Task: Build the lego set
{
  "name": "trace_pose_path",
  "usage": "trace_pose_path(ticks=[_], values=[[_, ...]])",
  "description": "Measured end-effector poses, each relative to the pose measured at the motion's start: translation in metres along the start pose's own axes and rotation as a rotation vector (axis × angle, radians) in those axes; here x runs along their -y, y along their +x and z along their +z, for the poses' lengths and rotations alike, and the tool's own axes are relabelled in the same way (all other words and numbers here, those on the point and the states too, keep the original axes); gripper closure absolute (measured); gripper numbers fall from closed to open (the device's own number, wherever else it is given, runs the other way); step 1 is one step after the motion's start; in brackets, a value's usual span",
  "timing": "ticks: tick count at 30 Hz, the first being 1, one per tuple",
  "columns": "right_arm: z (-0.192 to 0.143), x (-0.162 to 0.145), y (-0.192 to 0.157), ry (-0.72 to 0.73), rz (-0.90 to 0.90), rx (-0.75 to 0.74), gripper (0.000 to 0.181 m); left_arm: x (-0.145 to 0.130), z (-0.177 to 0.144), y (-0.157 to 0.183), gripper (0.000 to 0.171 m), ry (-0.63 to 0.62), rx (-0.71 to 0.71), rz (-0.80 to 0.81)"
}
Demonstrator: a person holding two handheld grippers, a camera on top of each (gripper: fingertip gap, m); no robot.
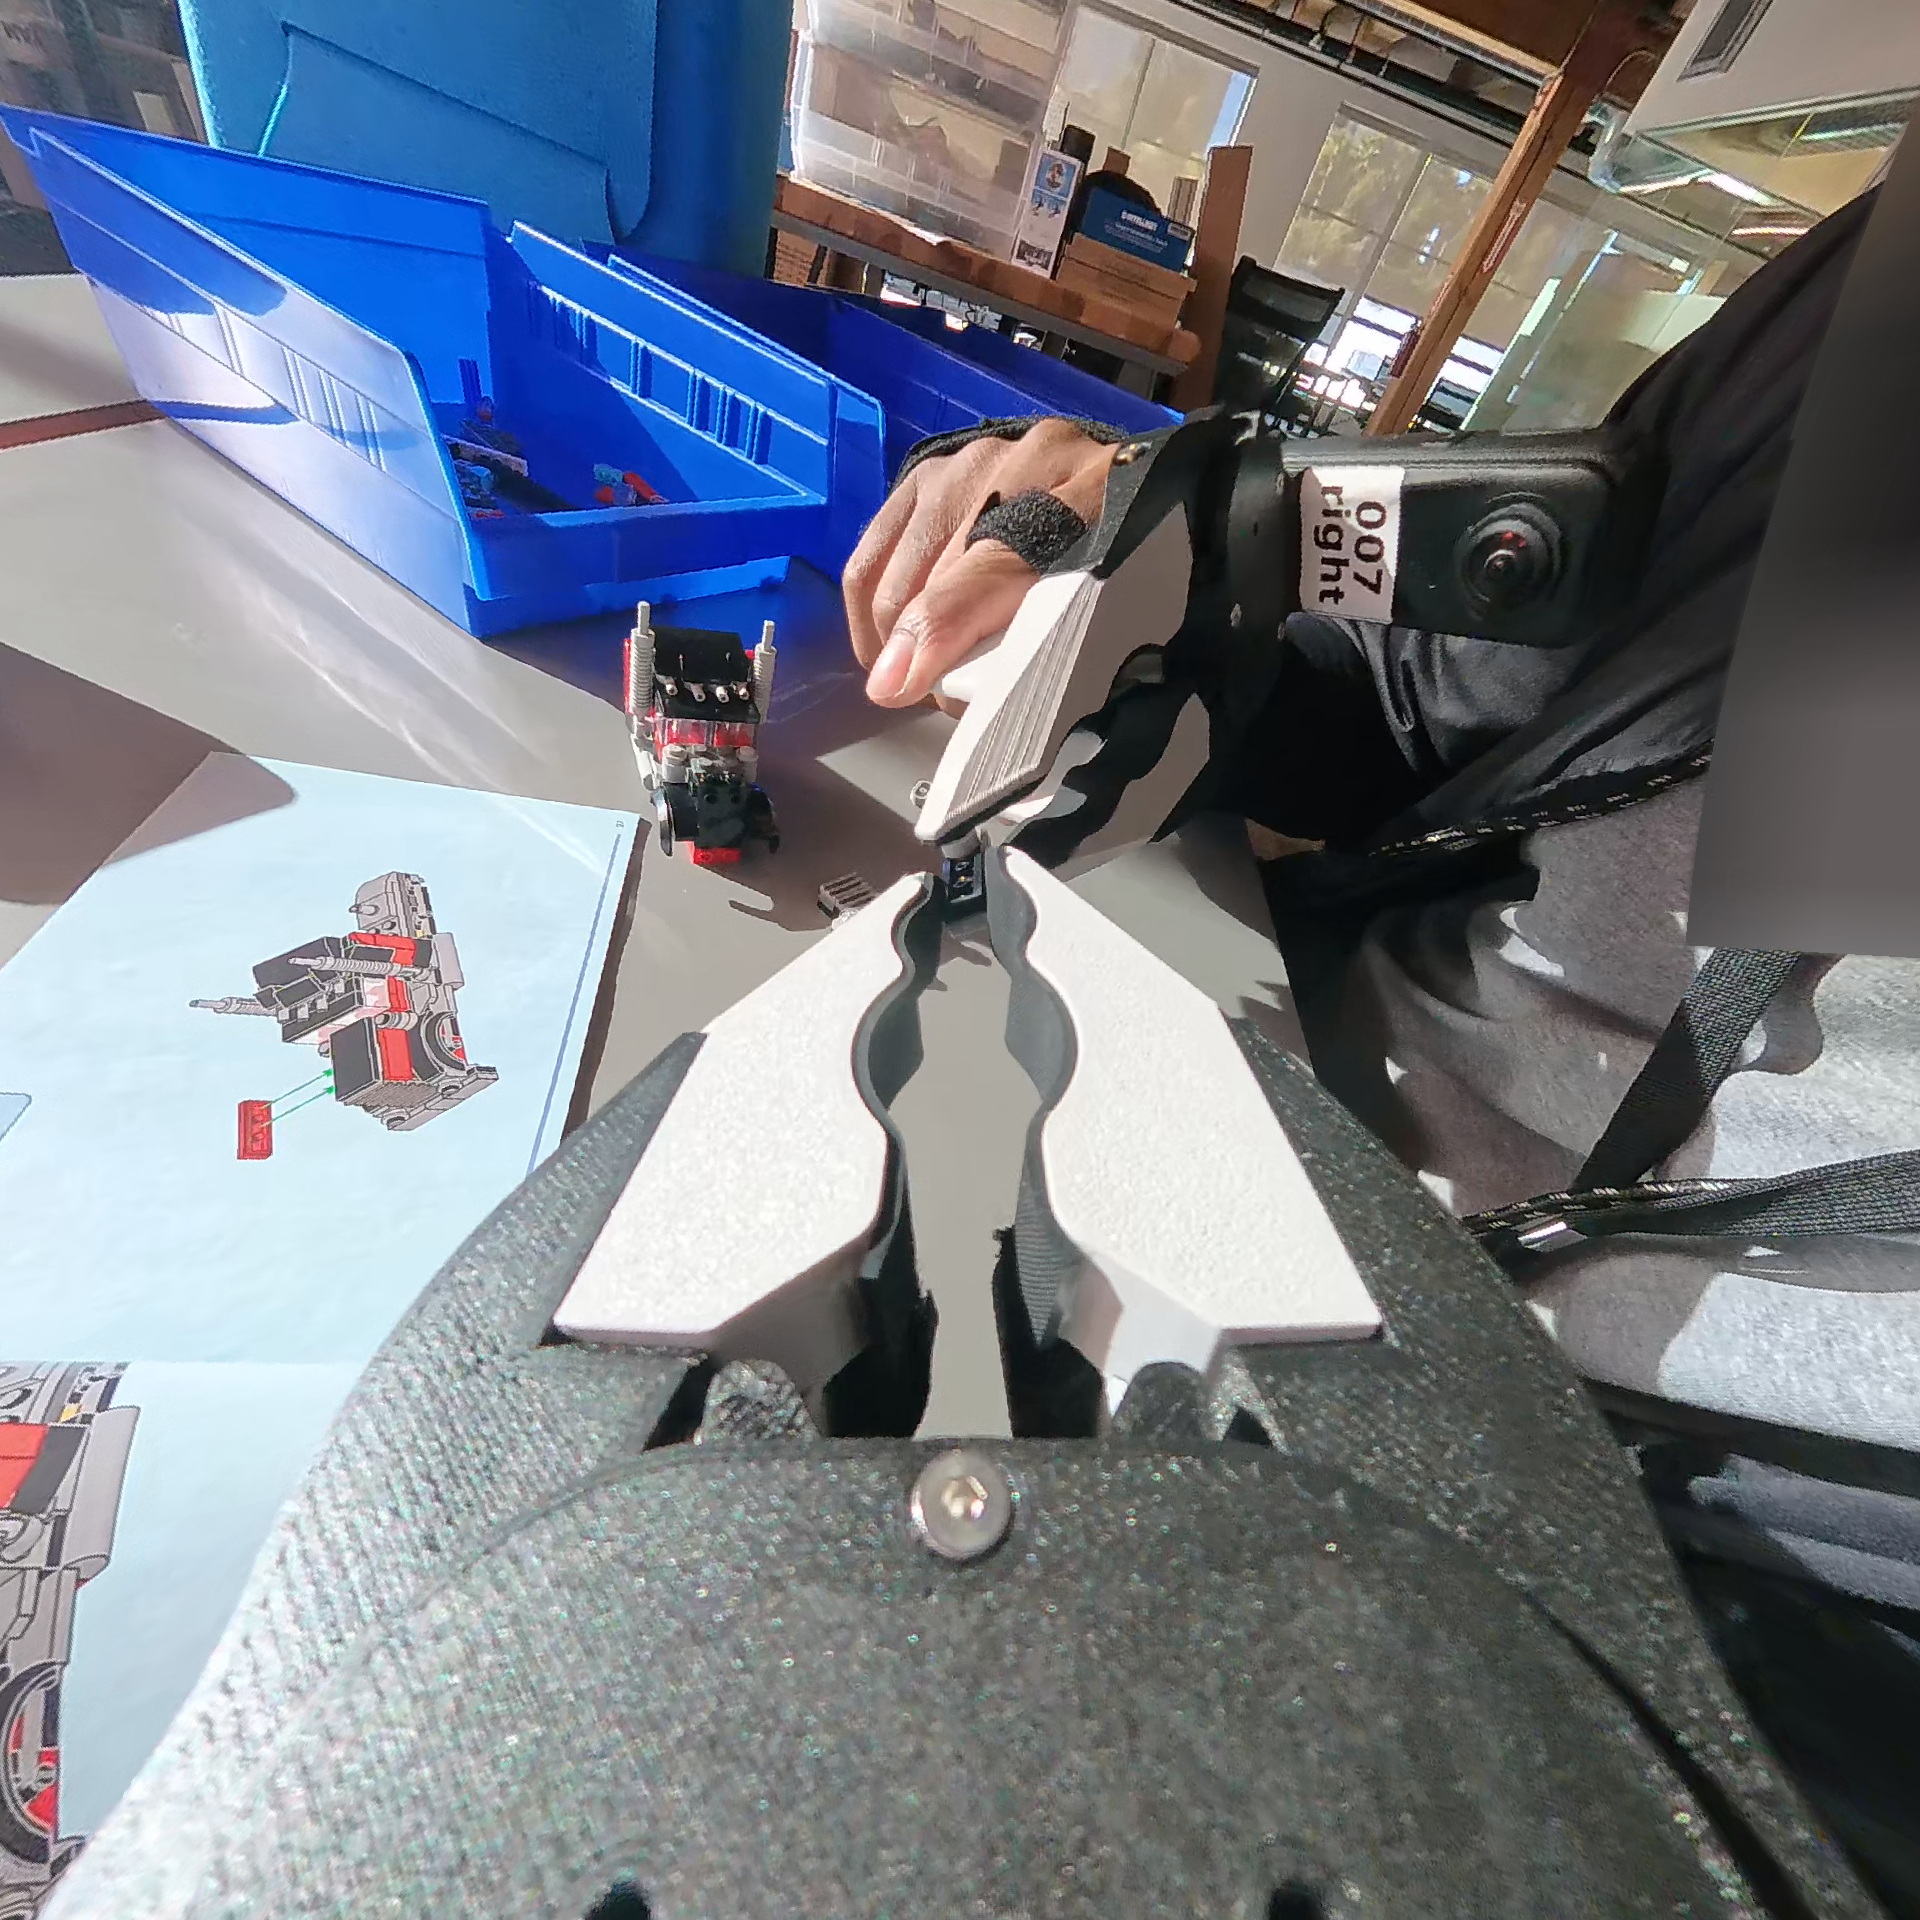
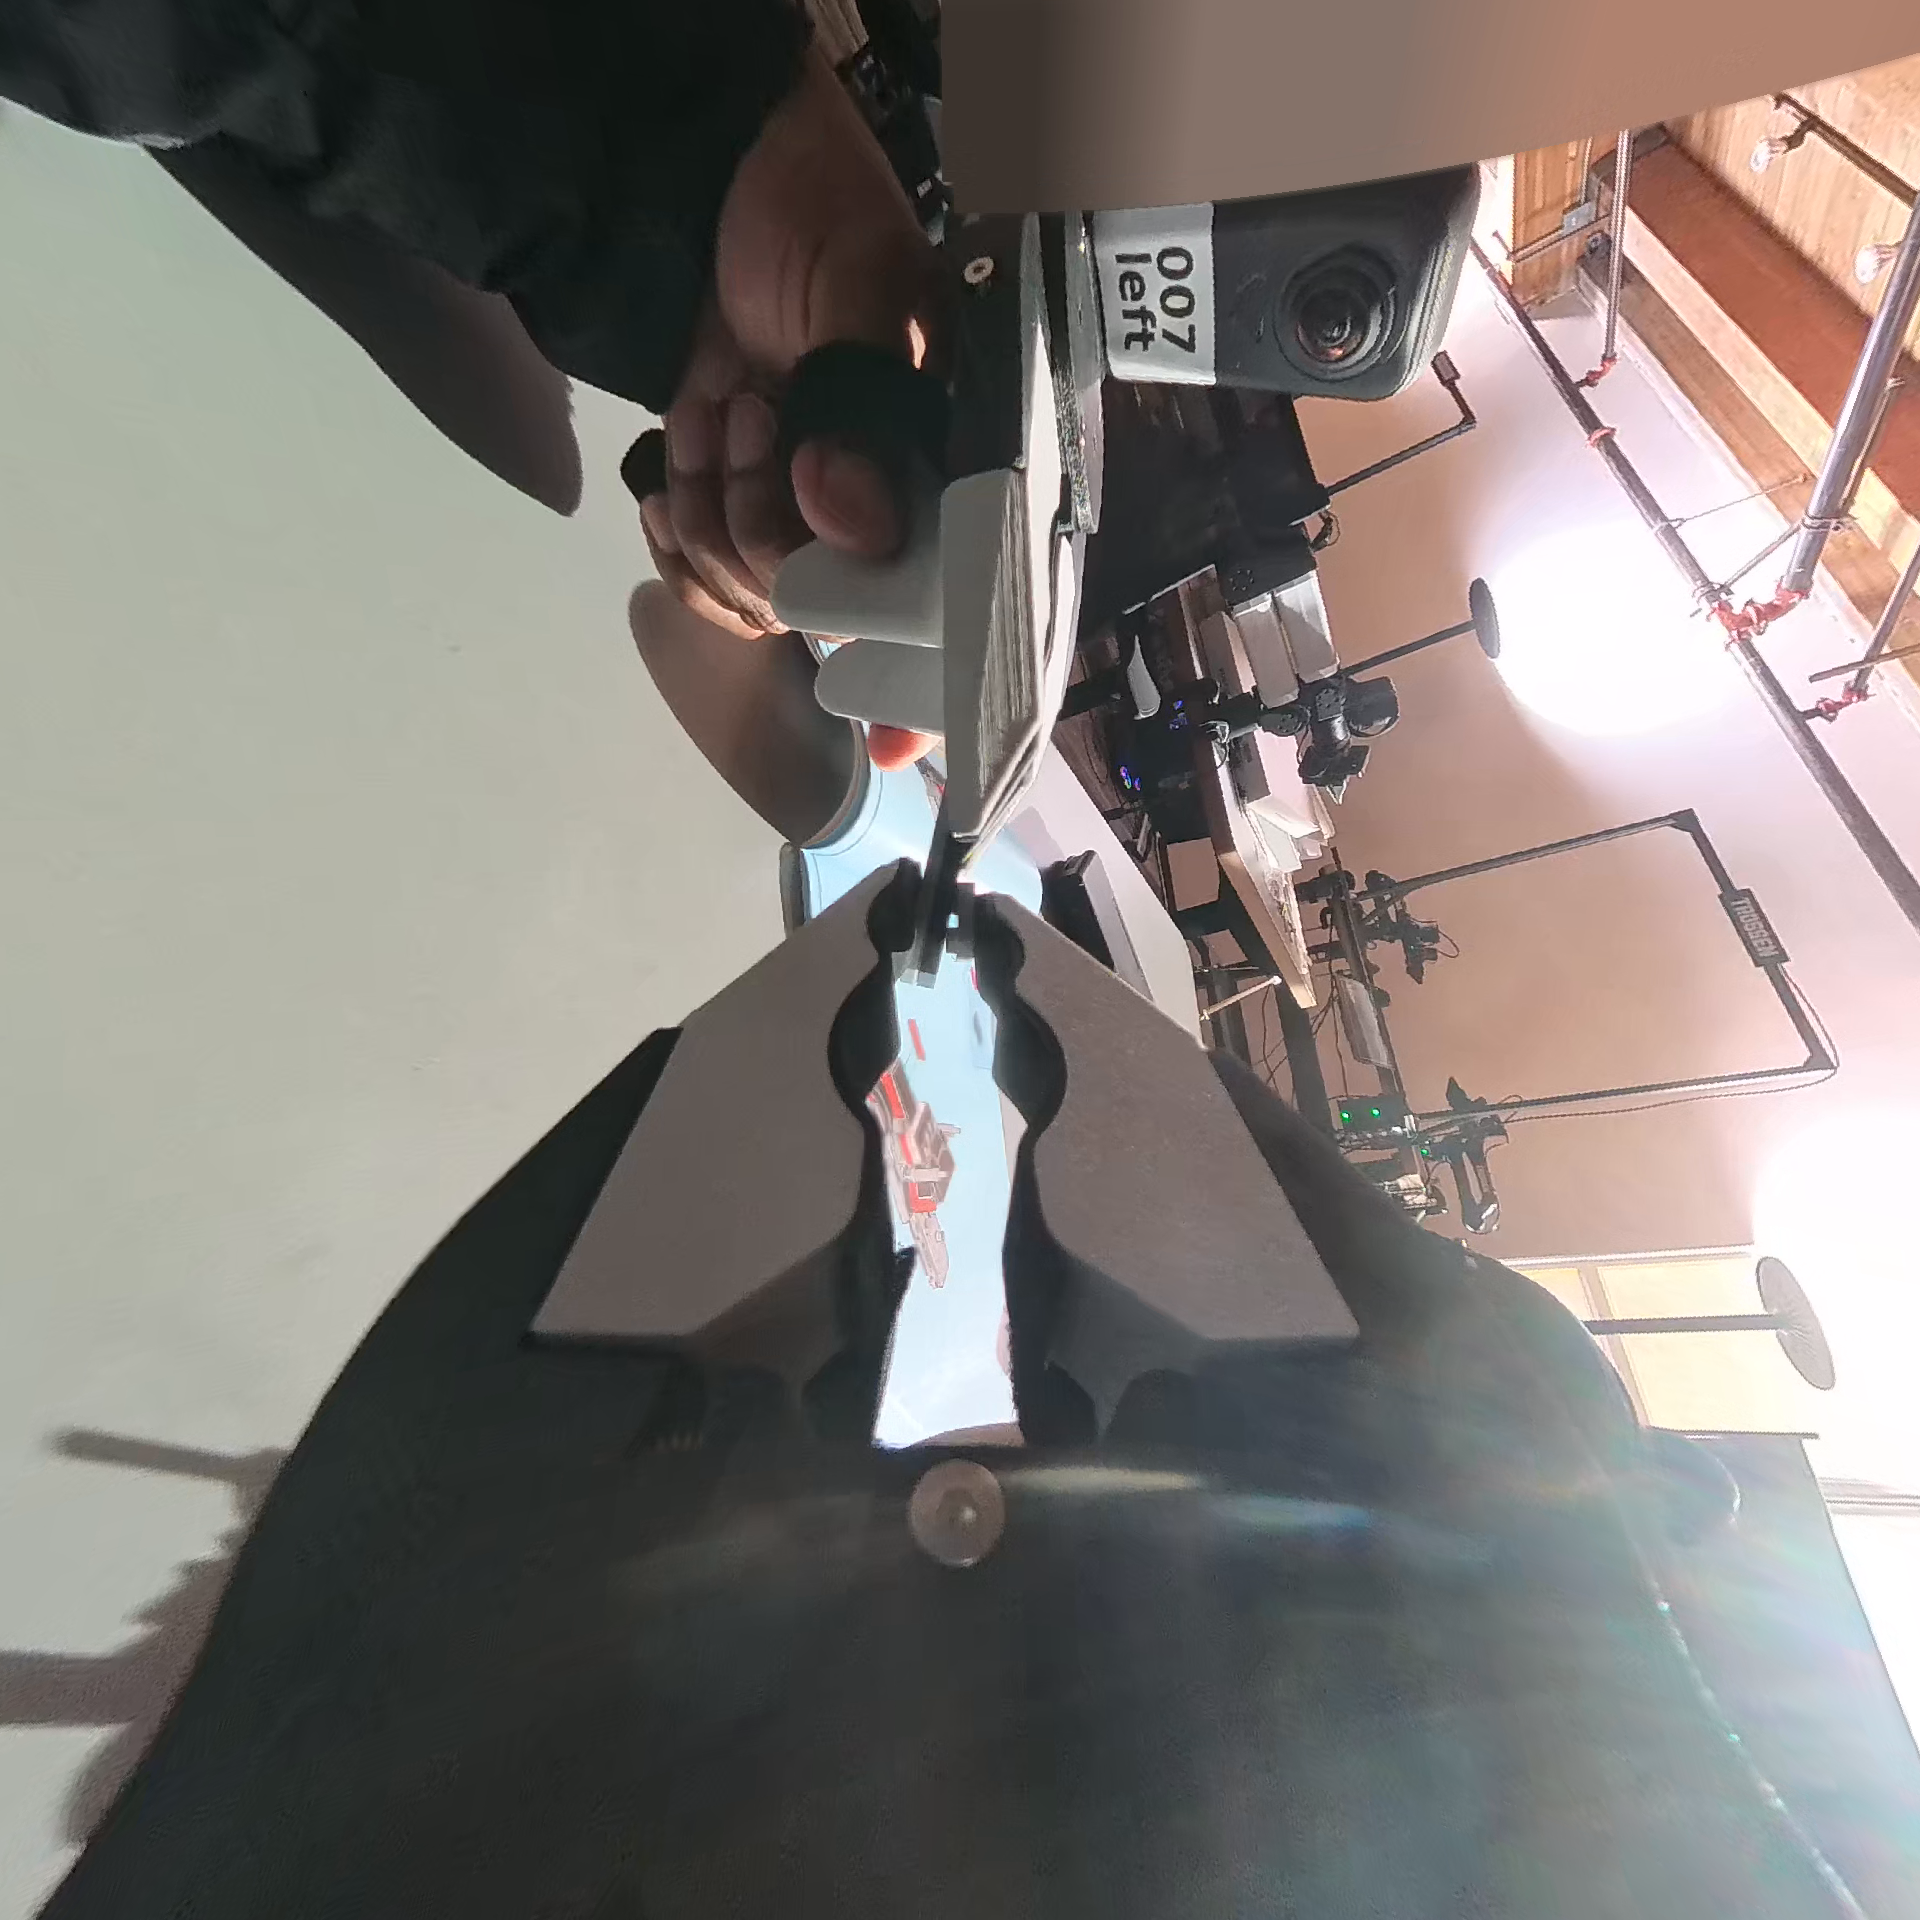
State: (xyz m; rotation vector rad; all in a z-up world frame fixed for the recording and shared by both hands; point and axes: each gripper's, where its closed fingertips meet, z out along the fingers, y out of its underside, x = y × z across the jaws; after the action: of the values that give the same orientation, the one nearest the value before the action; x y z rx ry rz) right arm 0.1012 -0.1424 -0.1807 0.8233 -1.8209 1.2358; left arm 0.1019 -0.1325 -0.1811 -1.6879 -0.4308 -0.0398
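A small black lego piece (image 1: 961, 891) is pinched between the tips of my left gripper (image 1: 961, 883), held just above the grey table (image 1: 312, 623). My right gripper (image 1: 964, 831) comes in from the upper right, and its tips close on the top of the same piece. In the right wrist view my right gripper (image 2: 935, 920) is shut on the dark piece (image 2: 920, 951), and the left gripper (image 2: 961, 842) meets it tip to tip. The partly built red, black and grey lego truck (image 1: 701, 743) stands on the table beyond and to the left. A small grey grille piece (image 1: 844, 891) lies beside my left fingertips.
An open instruction booklet (image 1: 312, 1039) lies on the left and shows through the finger gap in the right wrist view (image 2: 925, 1143). Blue bins (image 1: 499, 416) stand at the back, one holding several loose pieces (image 1: 540, 483). The person's body (image 1: 1558, 935) is close on the right. My left and right fingertips are right by each other.
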Motion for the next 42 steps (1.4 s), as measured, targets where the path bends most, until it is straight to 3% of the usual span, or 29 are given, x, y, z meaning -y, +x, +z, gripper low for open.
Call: trace_pose_path(ticks=[6,13,22,42], values=[[0.0,0.0,0.0,-0.01,-0.052,-0.019,0.169,0.0,0.0,0.002,0.161,0.003,-0.006,0.003],[-0.003,0.004,0.003,-0.003,-0.138,-0.07,0.169,0.001,0.0,0.003,0.142,0.01,-0.004,0.008],[-0.005,0.01,0.006,0.02,-0.16,-0.095,0.169,0.001,0.003,0.012,0.162,0.001,-0.051,0.032],[-0.007,0.018,0.011,0.075,-0.109,-0.11,0.169,0.007,0.004,0.018,0.161,0.032,-0.086,0.046]])
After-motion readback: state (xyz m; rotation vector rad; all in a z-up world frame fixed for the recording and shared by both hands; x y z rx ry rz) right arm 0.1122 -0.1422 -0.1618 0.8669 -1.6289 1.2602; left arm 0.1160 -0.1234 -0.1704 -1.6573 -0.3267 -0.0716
